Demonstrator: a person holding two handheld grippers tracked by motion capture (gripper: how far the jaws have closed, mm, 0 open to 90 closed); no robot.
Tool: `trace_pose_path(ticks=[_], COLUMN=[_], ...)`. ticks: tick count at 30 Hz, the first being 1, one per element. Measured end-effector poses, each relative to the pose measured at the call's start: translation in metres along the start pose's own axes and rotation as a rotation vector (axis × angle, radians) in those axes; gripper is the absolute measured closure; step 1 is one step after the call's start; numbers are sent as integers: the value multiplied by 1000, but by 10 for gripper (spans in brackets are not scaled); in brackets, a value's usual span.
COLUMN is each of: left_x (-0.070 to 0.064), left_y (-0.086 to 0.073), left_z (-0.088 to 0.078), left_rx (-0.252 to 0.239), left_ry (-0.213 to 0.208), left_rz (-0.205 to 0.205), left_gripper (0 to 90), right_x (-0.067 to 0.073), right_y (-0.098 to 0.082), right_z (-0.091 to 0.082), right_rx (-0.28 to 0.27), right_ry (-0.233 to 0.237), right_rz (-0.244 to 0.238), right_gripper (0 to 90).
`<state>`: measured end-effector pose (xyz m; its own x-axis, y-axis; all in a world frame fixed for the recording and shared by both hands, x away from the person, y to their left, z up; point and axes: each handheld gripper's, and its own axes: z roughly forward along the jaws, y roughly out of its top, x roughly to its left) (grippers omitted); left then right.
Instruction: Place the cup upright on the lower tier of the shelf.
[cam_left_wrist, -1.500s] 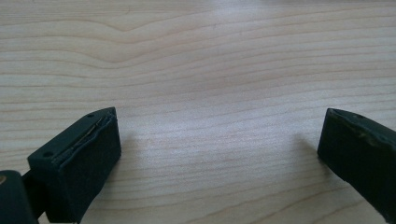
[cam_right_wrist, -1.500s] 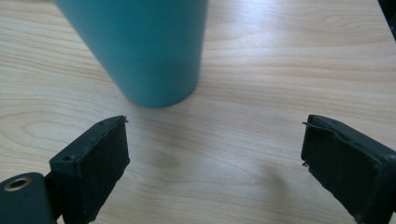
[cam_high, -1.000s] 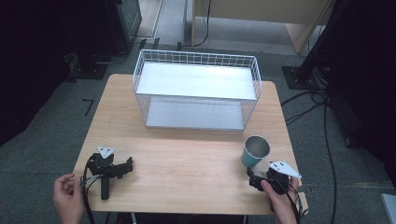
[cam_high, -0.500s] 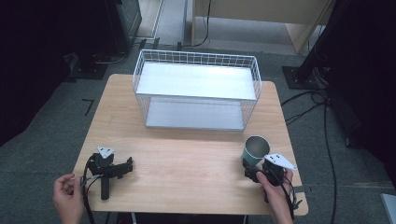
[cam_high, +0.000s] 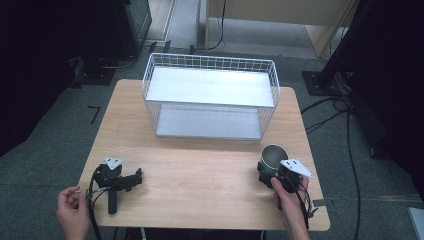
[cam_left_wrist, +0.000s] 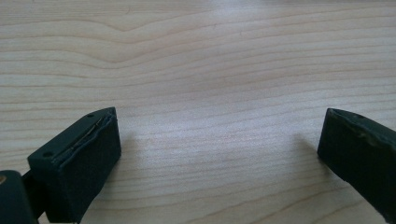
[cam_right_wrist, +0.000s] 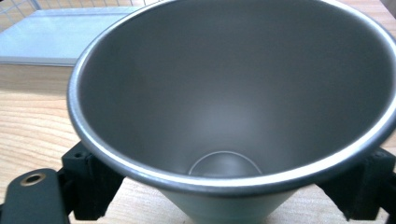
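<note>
A grey metal cup (cam_high: 274, 155) stands upright near the right front of the wooden table (cam_high: 200, 185). My right gripper (cam_high: 269, 175) sits just in front of it, held by a hand. In the right gripper view the cup (cam_right_wrist: 224, 93) is close up, with the right gripper (cam_right_wrist: 224, 191) straddling its lower body. Its jaws have just been closing with the cup between them; wood still shows between the left jaw and the cup wall. My left gripper (cam_high: 136, 178) lies at the left front, and the left gripper (cam_left_wrist: 219, 149) stands open over bare wood.
A white wire basket (cam_high: 210, 62) with a pale flat bottom stands at the back middle of the table. A hand (cam_high: 72, 205) rests at the left front edge. Cables and dark stands lie on the floor to the right.
My right gripper has moved forward and left up to the cup, which now stands between its jaws. The cup and the left gripper have stayed in place.
</note>
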<state>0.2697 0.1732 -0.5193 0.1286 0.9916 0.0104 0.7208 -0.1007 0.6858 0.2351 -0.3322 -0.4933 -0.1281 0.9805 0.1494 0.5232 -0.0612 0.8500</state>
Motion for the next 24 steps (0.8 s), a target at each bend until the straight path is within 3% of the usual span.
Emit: trace_pose_path(ticks=[10, 17, 24], left_x=[0, 0, 0], left_y=[0, 0, 0], left_z=[0, 0, 0], left_rx=[0, 0, 0], left_ry=[0, 0, 0], left_rz=[0, 0, 0], left_gripper=[0, 0, 0], right_x=[3, 6, 10], right_y=[3, 3, 4], right_z=[5, 7, 5], right_rx=[-40, -59, -73], right_ry=[-18, -33, -22], right_rz=[9, -25, -23], right_gripper=[132, 148, 150])
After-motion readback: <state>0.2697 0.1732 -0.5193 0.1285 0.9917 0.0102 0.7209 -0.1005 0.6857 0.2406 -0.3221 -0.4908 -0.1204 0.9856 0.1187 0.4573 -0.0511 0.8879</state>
